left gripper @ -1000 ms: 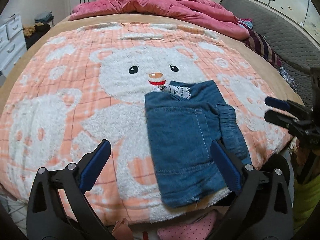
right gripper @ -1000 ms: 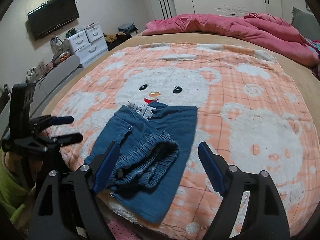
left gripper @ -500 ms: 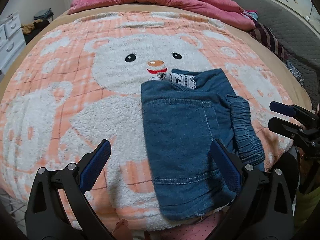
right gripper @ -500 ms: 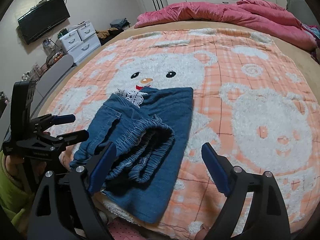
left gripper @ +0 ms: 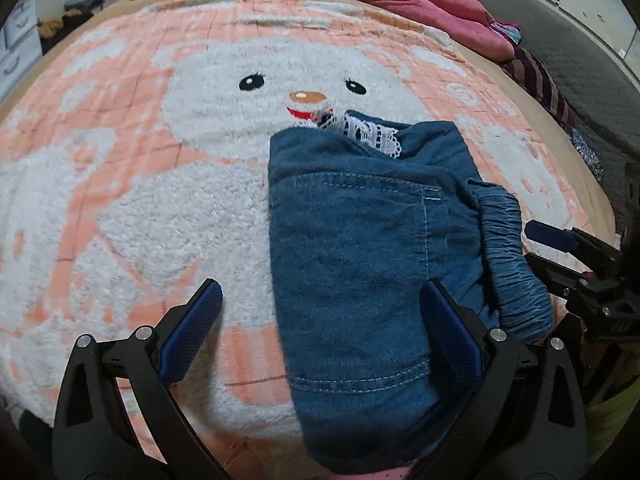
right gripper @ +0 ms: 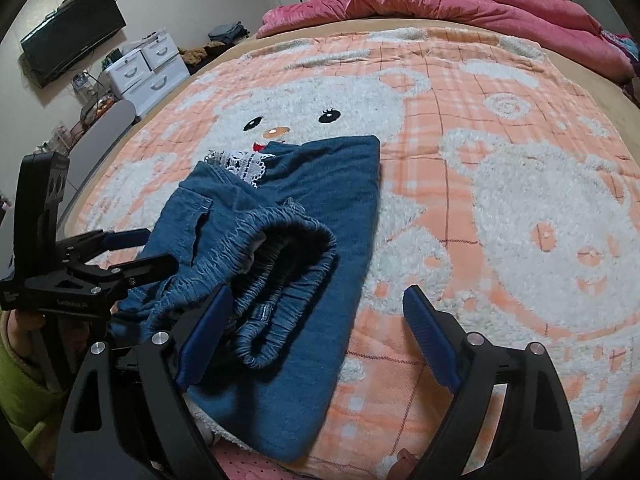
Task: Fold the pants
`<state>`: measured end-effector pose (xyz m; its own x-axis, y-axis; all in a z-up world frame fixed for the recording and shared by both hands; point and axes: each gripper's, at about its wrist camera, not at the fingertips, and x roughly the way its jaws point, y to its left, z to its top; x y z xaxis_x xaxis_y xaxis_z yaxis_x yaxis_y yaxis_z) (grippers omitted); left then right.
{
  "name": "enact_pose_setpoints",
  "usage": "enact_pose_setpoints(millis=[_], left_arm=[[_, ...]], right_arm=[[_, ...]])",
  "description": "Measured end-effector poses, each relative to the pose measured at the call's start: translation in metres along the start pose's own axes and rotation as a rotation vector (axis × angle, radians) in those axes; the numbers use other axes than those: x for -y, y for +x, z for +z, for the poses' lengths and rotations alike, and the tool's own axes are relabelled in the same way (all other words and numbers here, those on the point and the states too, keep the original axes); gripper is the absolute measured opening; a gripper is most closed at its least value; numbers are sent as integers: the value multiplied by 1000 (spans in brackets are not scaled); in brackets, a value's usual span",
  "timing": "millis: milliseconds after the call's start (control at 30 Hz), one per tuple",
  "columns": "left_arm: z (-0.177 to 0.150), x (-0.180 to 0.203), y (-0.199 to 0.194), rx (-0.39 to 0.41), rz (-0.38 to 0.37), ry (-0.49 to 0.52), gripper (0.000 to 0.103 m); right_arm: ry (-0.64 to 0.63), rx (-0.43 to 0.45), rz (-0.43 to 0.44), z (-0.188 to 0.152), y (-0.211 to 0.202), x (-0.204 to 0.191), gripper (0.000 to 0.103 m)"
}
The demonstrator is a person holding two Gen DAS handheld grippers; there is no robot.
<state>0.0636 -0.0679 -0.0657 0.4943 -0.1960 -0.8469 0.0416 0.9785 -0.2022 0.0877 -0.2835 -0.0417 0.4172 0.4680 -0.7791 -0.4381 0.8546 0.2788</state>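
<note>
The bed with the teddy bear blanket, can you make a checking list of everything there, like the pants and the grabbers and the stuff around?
Surface: bear blanket, peach and white, spread over the bed.
Job's things: denim pants, partly folded, near the blanket's front edge; elastic waistband bunched up on top; white lace trim poking out at the far end.
Clutter: pink duvet heaped at the head of the bed; striped cloth beside it.
Grippers: left gripper open, jaws straddling the pants' near part; right gripper open, one finger by the waistband. Neither holds anything.
Cables: wires by the TV.
Surroundings: white drawers, white wardrobe doors, grey headboard.
</note>
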Motion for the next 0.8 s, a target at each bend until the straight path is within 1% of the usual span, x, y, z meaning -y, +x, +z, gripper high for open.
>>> enact_pose_setpoints(millis=[33,67,100,133,200,267,367,400,433,467,533,567,600,667,700,733,767,800], left_arm=[[0,0,1,-1,-10,-5,91],[0,0,2,-1,-20,-11,88],[-1,0,3,-3,-31,-16,87],[-1,1,4,-2,-39,-15,83],[-1,4,5,-5,-47,-13,78],[0,7,6,-7,-58,-10,68],[2,10,7,-12,-69,-13,64],[2,10,7,-10,-72,-16,63],[3,9,7,-9,-79,-25,62],[3,9,8,-9,-84,-34,60],[3,8,9,-8,-90,-43,58],[3,8,10,-7,-91,-45,56],[3,8,10,-5,-94,-49,55],[3,8,9,-2,-103,-50,48],[3,9,8,-1,-103,-48,48],[3,9,8,-1,-103,-44,48],[3,9,9,-2,-103,-45,48],[3,7,10,-5,-109,-50,49]], right_arm=[[8,-3,9,0,2,2,86],[19,-3,20,0,3,4,82],[31,-2,35,0,4,5,75],[40,-6,52,0,6,8,73],[69,-13,81,1,9,12,73],[90,-14,100,1,13,15,73],[126,-19,120,3,18,21,72],[137,-18,129,3,20,22,64],[142,-18,136,4,21,22,59],[153,-23,163,4,23,23,52],[157,-25,175,4,25,22,48],[153,-23,180,4,25,22,42],[154,-16,192,4,24,21,38],[151,-10,191,5,22,21,38],[155,-9,190,5,21,22,38],[162,-9,189,5,21,23,41],[173,-13,176,4,21,24,57],[181,-18,156,4,23,25,57]])
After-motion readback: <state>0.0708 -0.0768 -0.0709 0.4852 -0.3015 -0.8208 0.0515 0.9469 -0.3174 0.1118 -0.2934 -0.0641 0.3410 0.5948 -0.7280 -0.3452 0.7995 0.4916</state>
